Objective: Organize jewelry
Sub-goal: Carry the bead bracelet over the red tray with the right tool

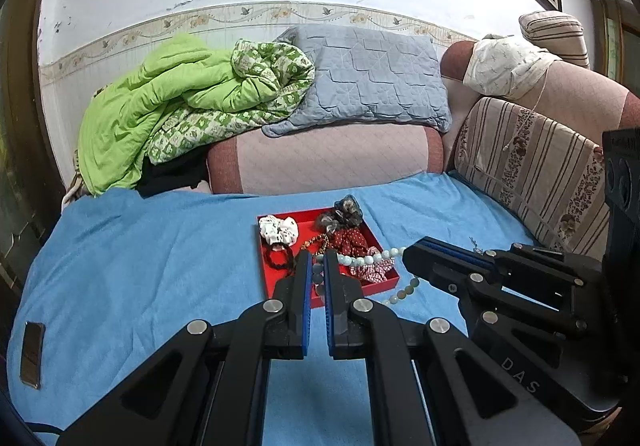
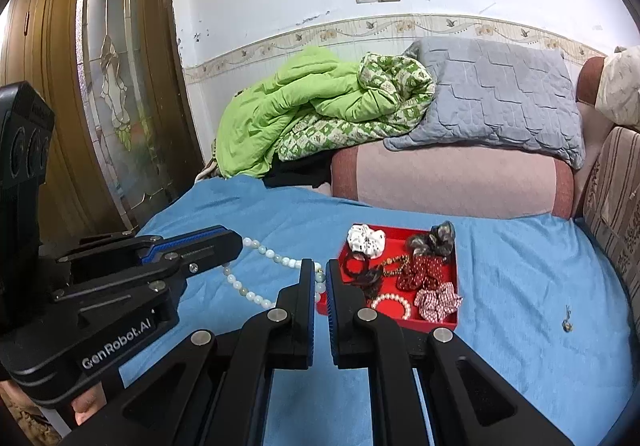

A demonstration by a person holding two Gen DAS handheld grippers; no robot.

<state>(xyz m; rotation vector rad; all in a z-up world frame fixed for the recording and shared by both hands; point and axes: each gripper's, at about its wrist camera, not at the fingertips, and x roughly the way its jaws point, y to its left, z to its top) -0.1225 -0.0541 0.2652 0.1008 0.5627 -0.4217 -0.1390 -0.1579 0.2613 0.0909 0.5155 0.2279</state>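
A pale green-white bead necklace (image 2: 264, 251) hangs stretched between my two grippers above the blue sheet. My left gripper (image 1: 318, 260) is shut on one end of it; beads show between its pads. My right gripper (image 2: 320, 270) is shut on the other part; it also shows in the left wrist view (image 1: 416, 258). The necklace (image 1: 370, 257) crosses over the red tray (image 1: 390, 282). The red tray (image 2: 440, 324) holds a white scrunchie (image 2: 366, 240), a red dotted scrunchie (image 2: 420, 271), a checked scrunchie (image 2: 438, 300), a dark one (image 2: 434, 236), black hair ties and a pearl bracelet (image 2: 394, 302).
A small earring (image 2: 566, 320) lies on the blue sheet (image 2: 520, 266) right of the tray. A phone (image 1: 32, 354) lies at the sheet's left. A green quilt (image 1: 180, 102), grey pillow (image 1: 368, 82) and pink bolster (image 1: 332, 162) are behind. A wooden door (image 2: 100, 86) stands on the left.
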